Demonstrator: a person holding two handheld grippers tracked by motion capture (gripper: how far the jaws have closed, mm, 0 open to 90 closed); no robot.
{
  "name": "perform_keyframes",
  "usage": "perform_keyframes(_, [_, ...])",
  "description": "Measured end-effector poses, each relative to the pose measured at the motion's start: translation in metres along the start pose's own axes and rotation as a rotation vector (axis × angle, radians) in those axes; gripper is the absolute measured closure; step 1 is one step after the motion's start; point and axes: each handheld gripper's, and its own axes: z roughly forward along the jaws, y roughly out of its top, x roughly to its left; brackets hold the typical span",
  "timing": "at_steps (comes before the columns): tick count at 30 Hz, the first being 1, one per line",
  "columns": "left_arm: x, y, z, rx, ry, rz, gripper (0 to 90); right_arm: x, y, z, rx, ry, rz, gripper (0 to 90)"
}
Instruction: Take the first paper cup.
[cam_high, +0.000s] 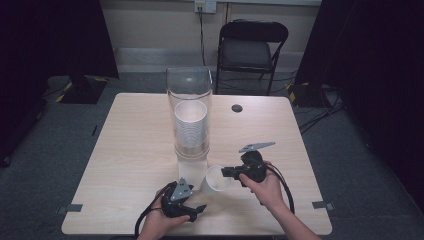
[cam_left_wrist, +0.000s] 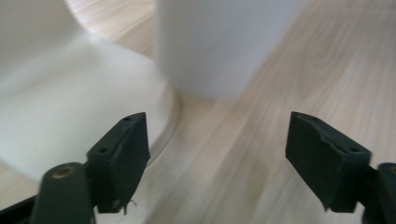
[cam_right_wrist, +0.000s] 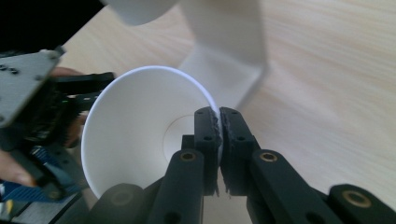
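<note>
Cup (cam_right_wrist: 135, 135) rim pinched in right tongs (cam_right_wrist: 219, 116); left tongs (cam_left_wrist: 217, 154) wide, empty.

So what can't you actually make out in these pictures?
- High view: where the right gripper pinches the paper cup is too small.
- Left gripper view: the dispenser's white base is blurred and cut off.
- Right gripper view: the cup's outside is hidden behind its own rim.

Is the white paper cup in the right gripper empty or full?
Empty. The right gripper view looks into the paper cup and shows its bare white bottom; the right gripper pinches its rim.
</note>
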Motion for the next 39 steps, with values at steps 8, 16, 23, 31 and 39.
perform_keyframes(8, [0.011,-0.006,-0.01,0.033,0.072,-0.057,18.2,-0.037,0.005,-0.023,-0.002,-0.152,0.111,86.3])
perform_keyframes(16, [0.014,-0.006,-0.012,0.021,0.093,-0.06,16.1,-0.047,0.004,-0.022,-0.01,-0.195,0.097,76.6])
perform_keyframes(23, [0.015,-0.008,-0.013,0.046,0.092,-0.061,16.2,-0.051,0.0,-0.034,-0.122,-0.227,0.051,36.9])
perform_keyframes(31, [0.018,-0.009,-0.017,0.025,0.097,-0.101,16.2,-0.062,-0.028,-0.058,-0.168,-0.267,-0.06,16.9])
perform_keyframes(39, [0.023,-0.009,-0.021,0.004,0.093,-0.148,16.1,-0.079,-0.077,-0.05,-0.093,-0.298,-0.106,15.1])
